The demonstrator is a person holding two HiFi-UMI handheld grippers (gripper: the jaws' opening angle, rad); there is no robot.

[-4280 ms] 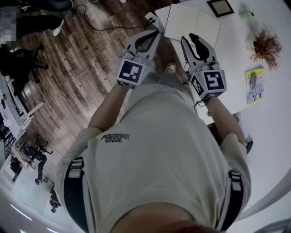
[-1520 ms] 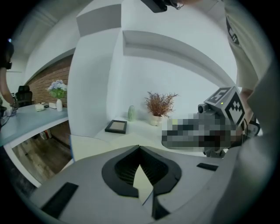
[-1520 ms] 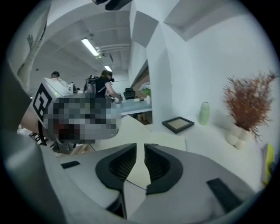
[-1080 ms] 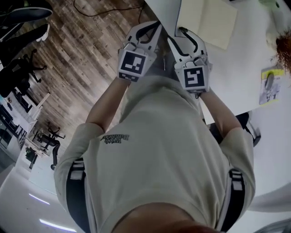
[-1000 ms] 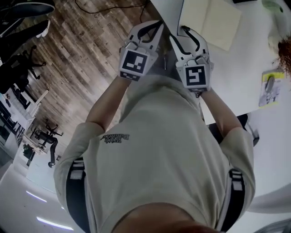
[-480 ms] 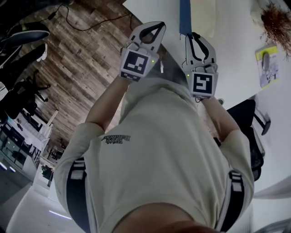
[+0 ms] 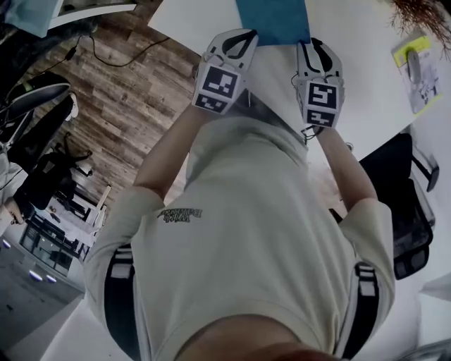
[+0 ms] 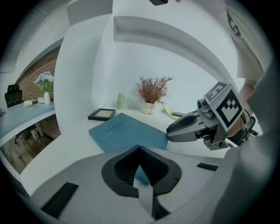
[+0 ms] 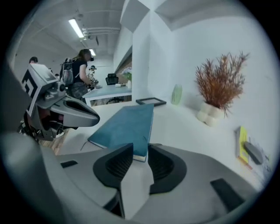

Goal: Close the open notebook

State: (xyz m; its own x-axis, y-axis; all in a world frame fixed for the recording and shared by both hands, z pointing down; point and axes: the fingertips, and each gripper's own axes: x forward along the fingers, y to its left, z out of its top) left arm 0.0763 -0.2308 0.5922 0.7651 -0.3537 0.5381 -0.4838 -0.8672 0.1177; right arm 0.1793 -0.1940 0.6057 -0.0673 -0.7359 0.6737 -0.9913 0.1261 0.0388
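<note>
Notebook (image 7: 273,20) (image 8: 124,131) (image 9: 124,124): closed, blue cover up, lying flat at the near edge of the white table (image 7: 352,92), one short side toward the person.
Right gripper (image 7: 311,44) (image 9: 140,149): at the notebook's near right corner. Its jaws have just been opening and now stand apart, released, with that corner between the pads.
Left gripper (image 7: 243,35) (image 8: 140,148): at the near left corner, tips clenched together. A patch of blue cover shows through the gap behind them; whether they pinch the cover I cannot tell.
Picture frame (image 8: 102,114) (image 9: 151,102): dark, flat on the table just beyond the notebook's far end.
Bottle (image 8: 119,101) (image 9: 176,94): pale green, upright near the table's far edge, beside the frame.
Dried plant (image 8: 152,94) (image 9: 218,87): reddish twigs in a white pot, toward the far right of the table.
Yellow card (image 7: 416,60) (image 9: 247,151): near the table's right edge, a grey object lying on it.
Floor (image 7: 120,106): dark wood planks, left of the table.
Background person (image 9: 81,70): standing at a distant desk.
</note>
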